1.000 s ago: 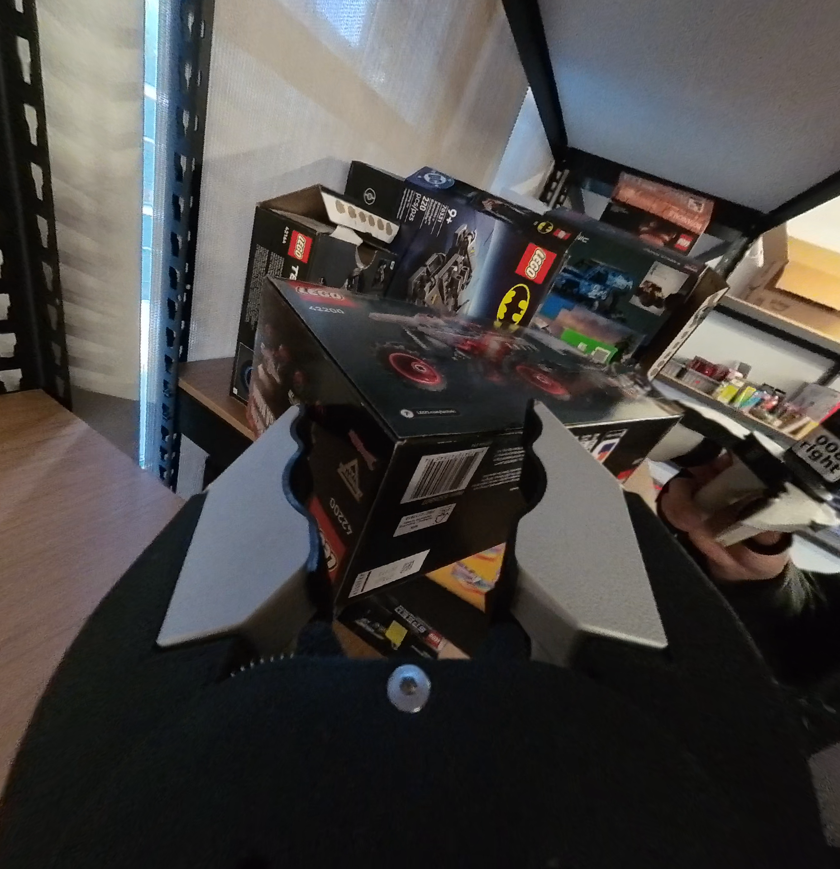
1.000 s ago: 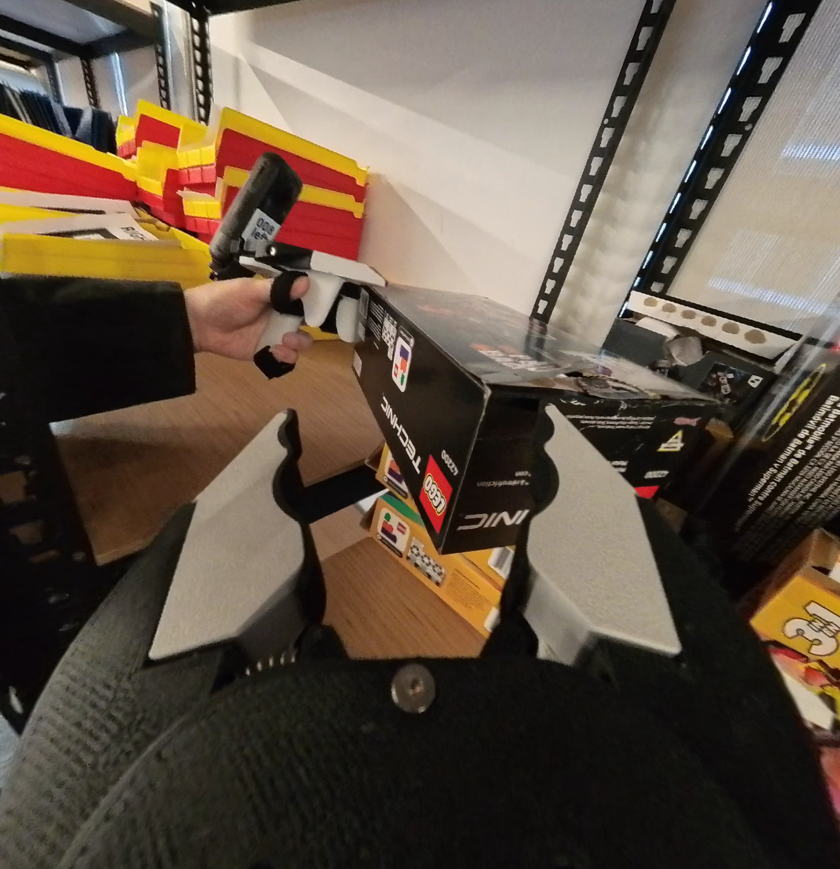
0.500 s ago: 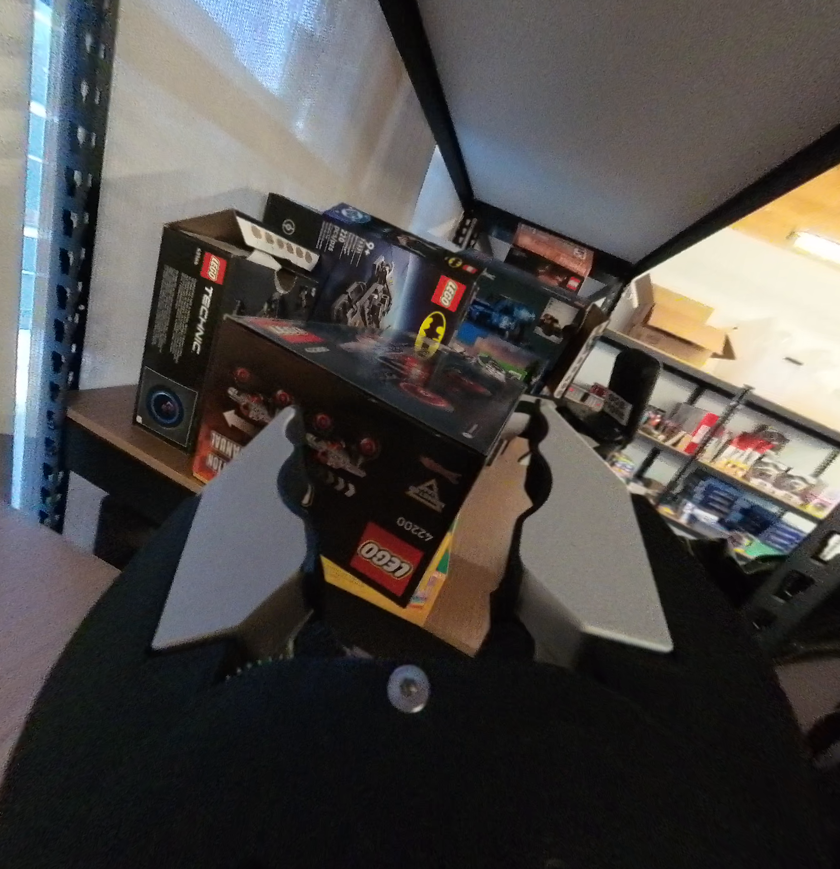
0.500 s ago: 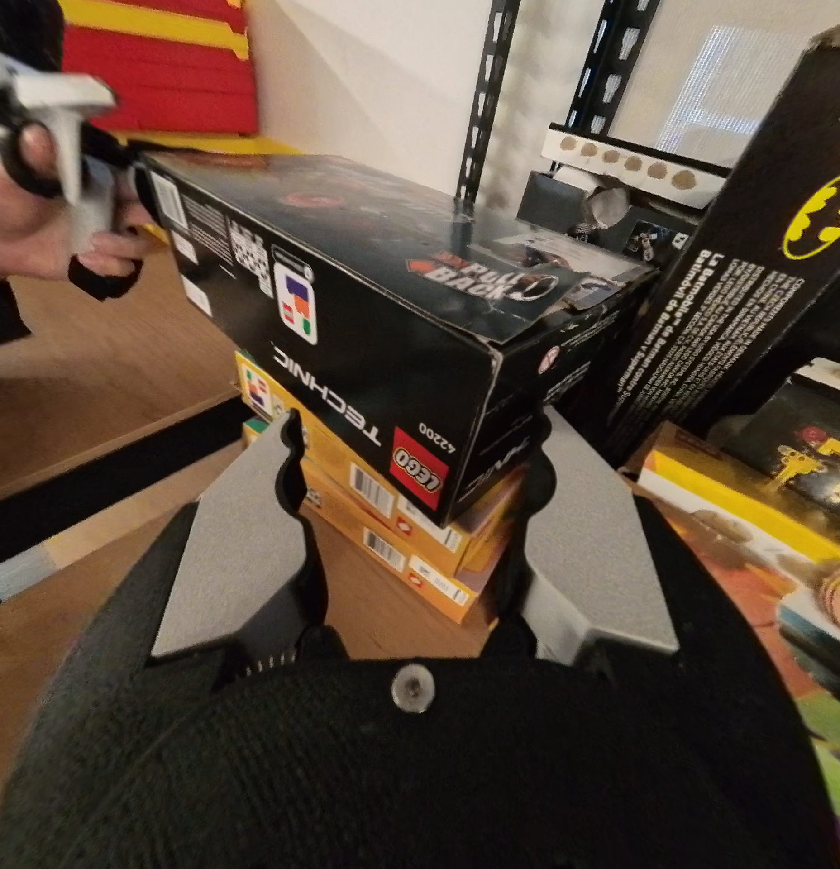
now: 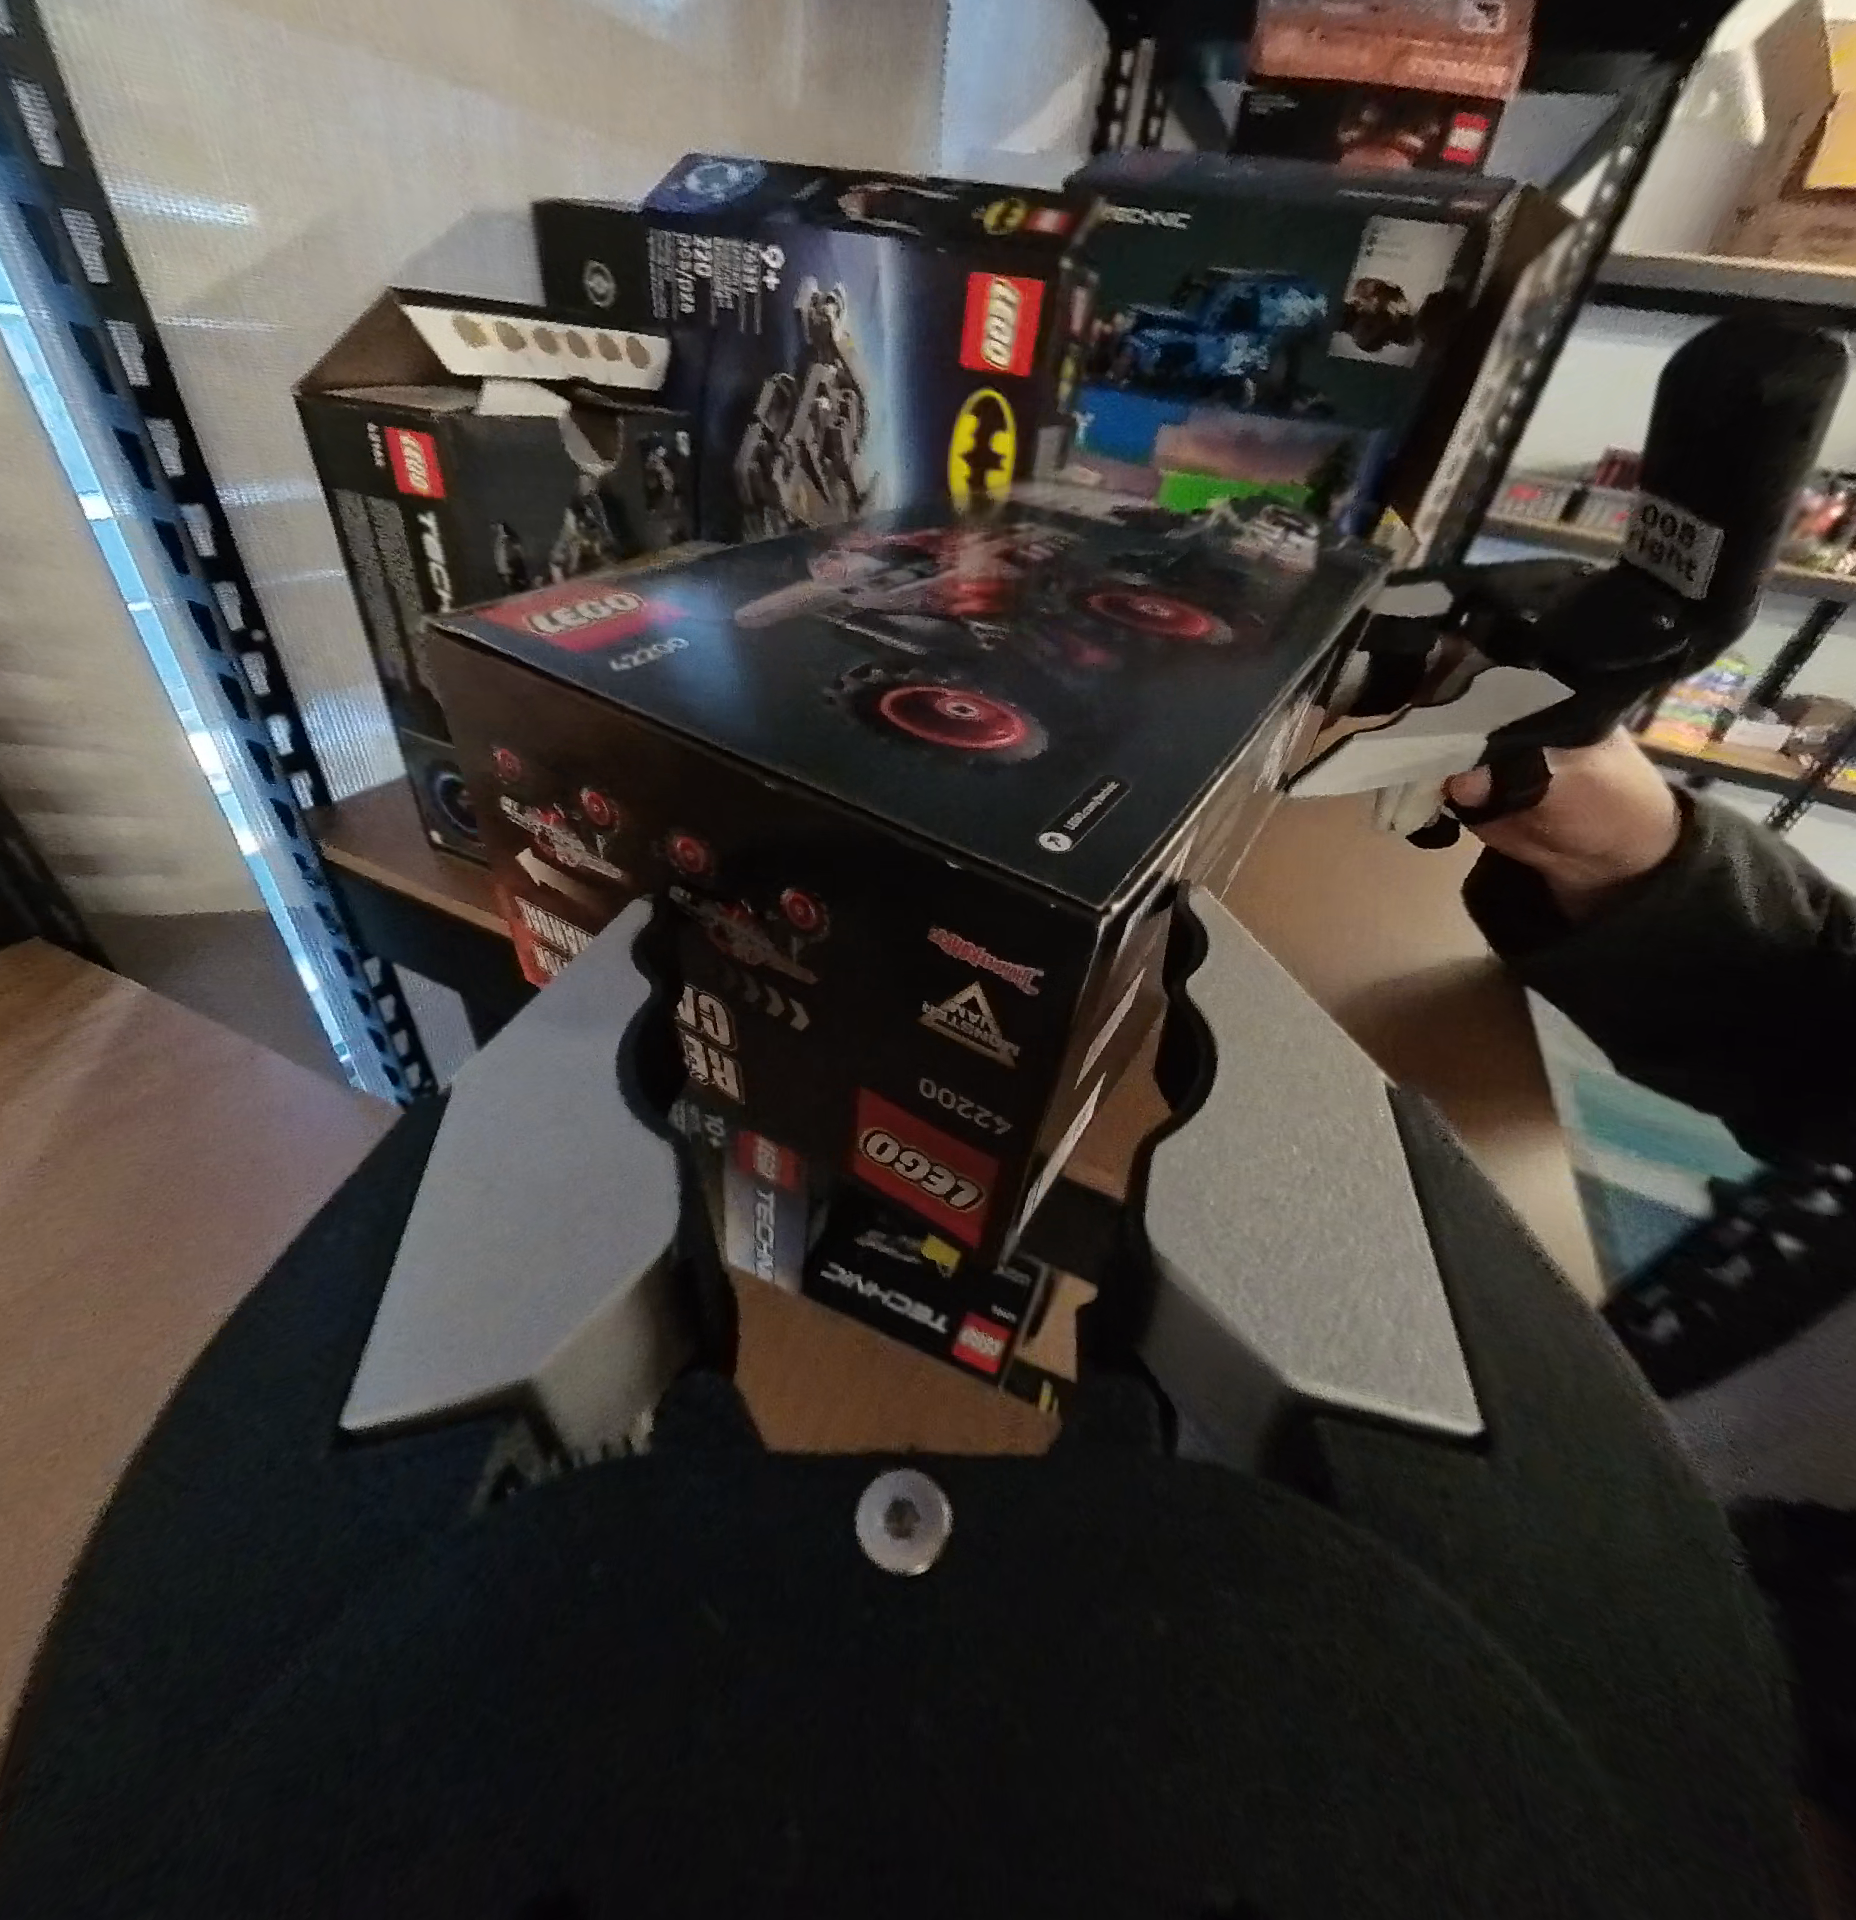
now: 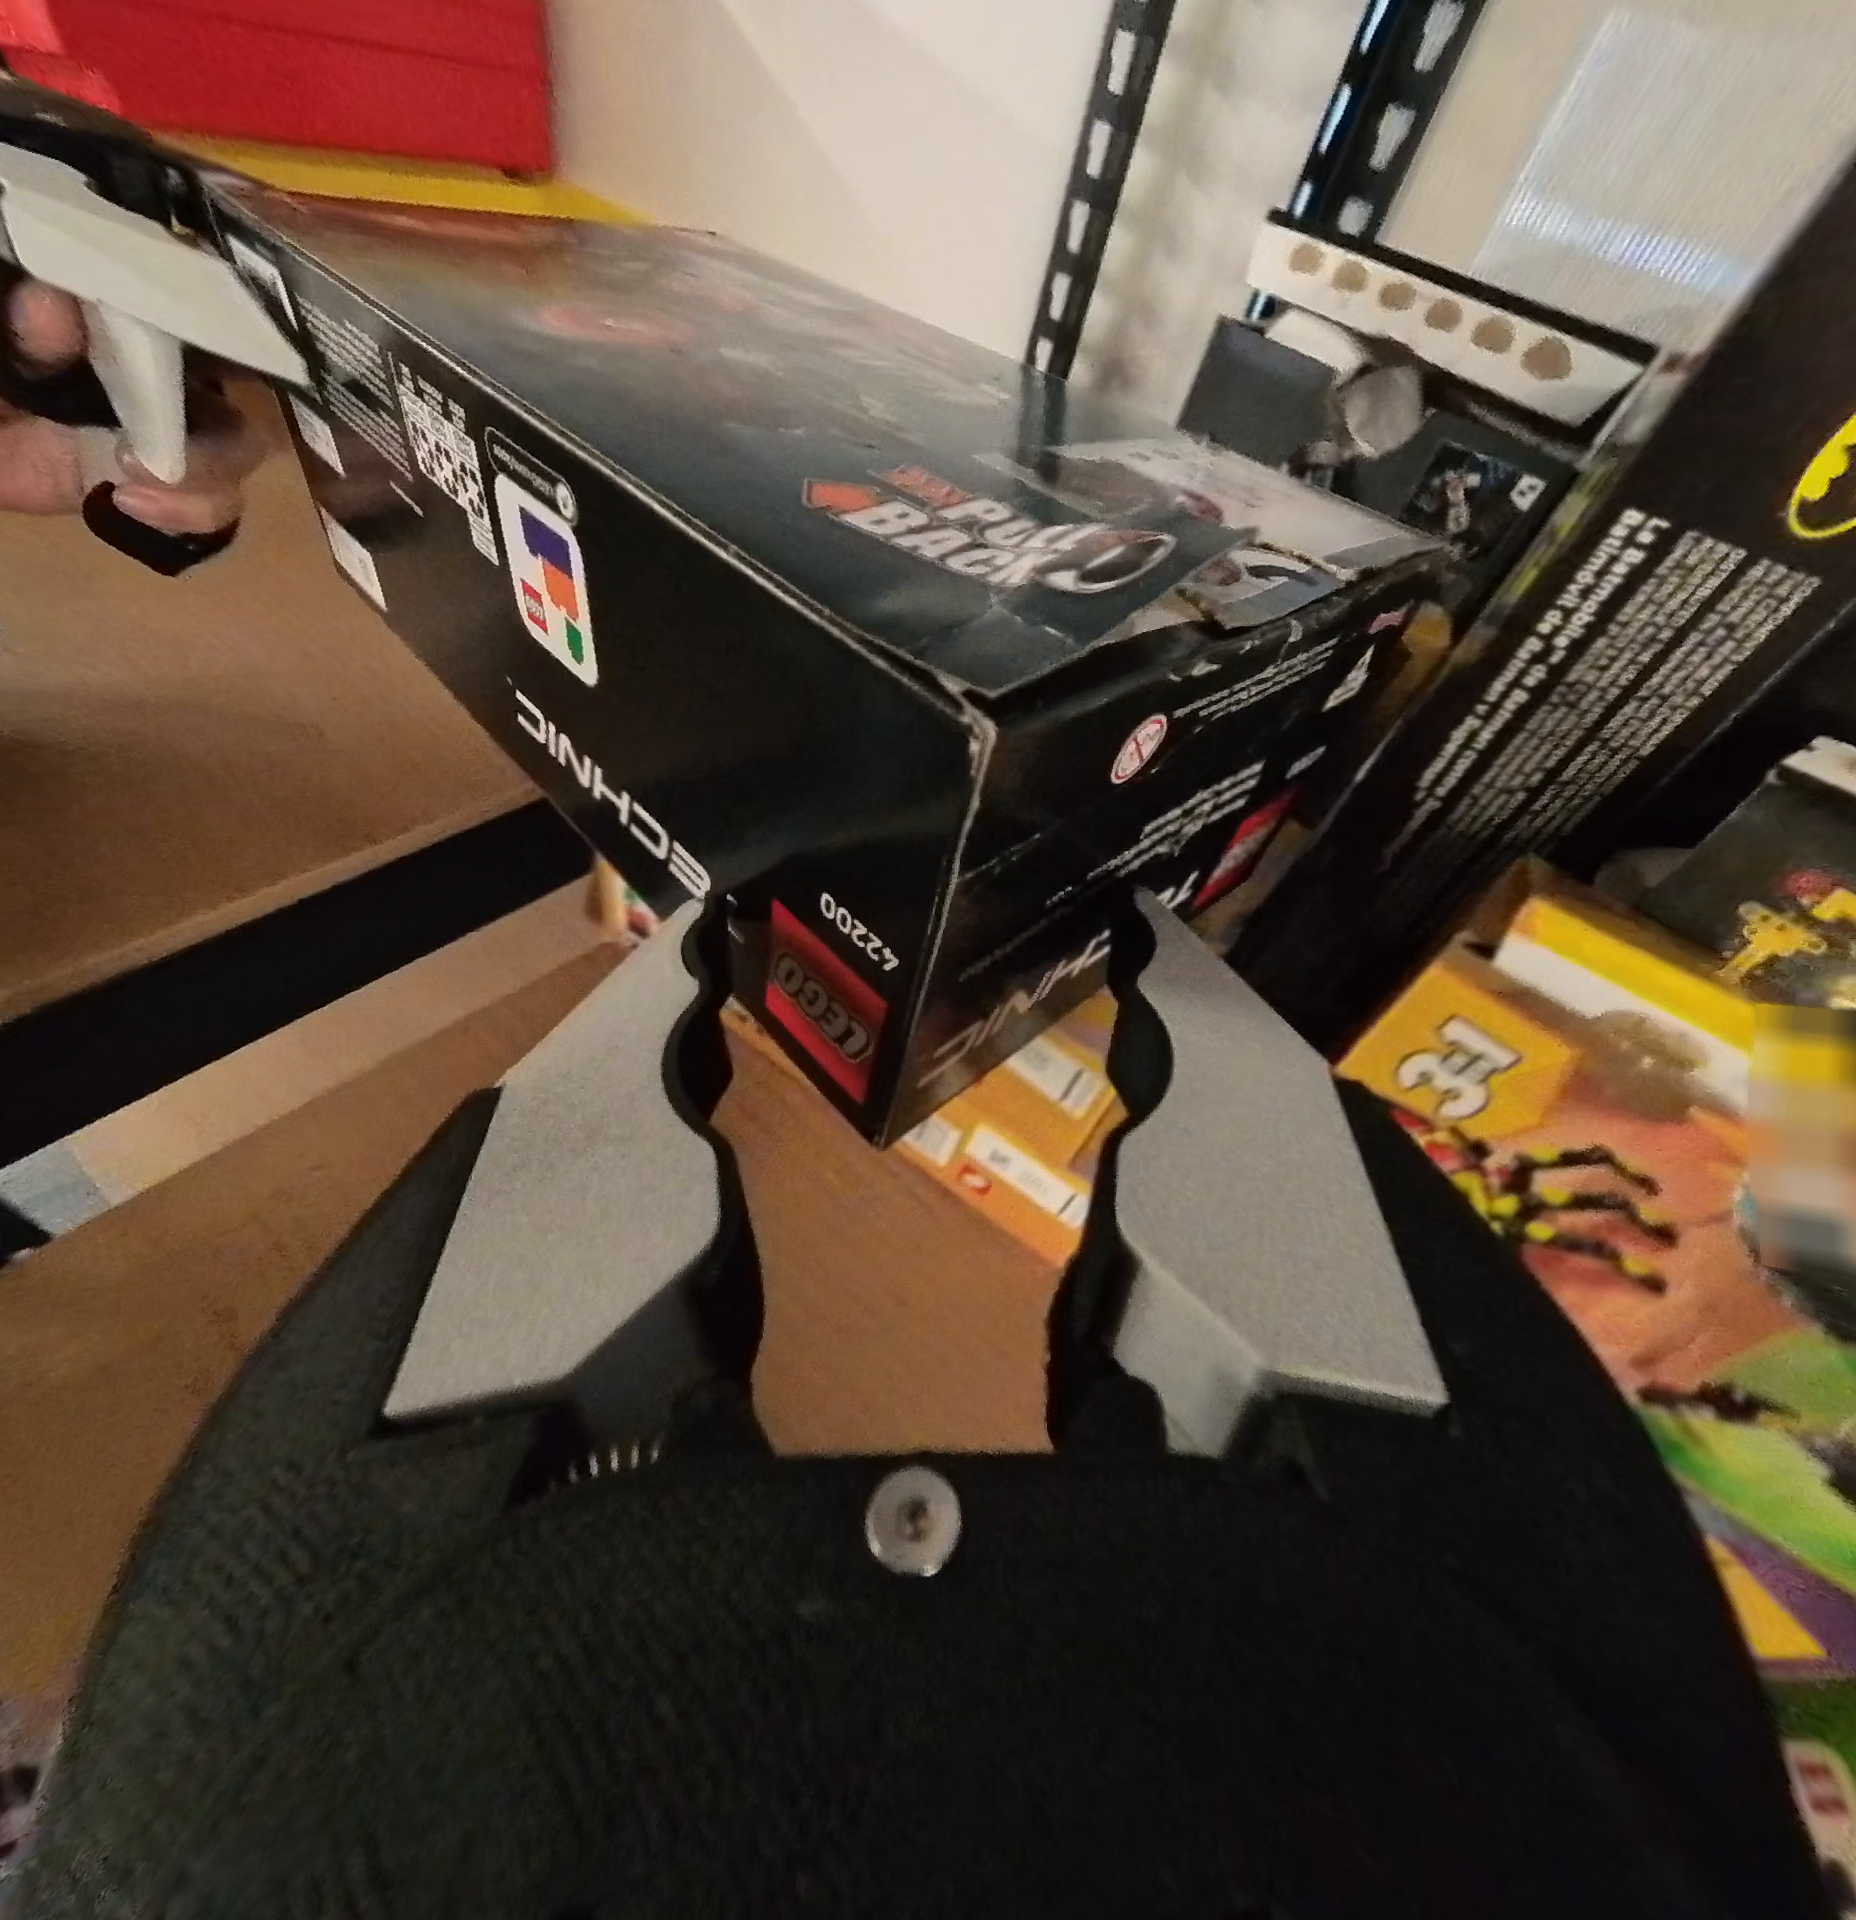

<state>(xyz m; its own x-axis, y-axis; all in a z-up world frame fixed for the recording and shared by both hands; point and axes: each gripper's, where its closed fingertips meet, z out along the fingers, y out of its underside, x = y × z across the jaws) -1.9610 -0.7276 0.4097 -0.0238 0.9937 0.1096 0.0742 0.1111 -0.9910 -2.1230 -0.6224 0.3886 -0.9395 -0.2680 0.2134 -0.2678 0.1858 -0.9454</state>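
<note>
Though wide apart, left tongs, right tongs tight on black box

Two tongs are in use, the left tongs and the right tongs, each with two grey fingers, and both grip one black toy box at opposite ends. Behind it in the left wrist view stand three upright boxes: one opened black box, one bat-emblem box and one blue-truck box. The right wrist view adds two stacked yellow boxes beneath the held box and one flat spider-picture box. One person's hand shows.
</note>
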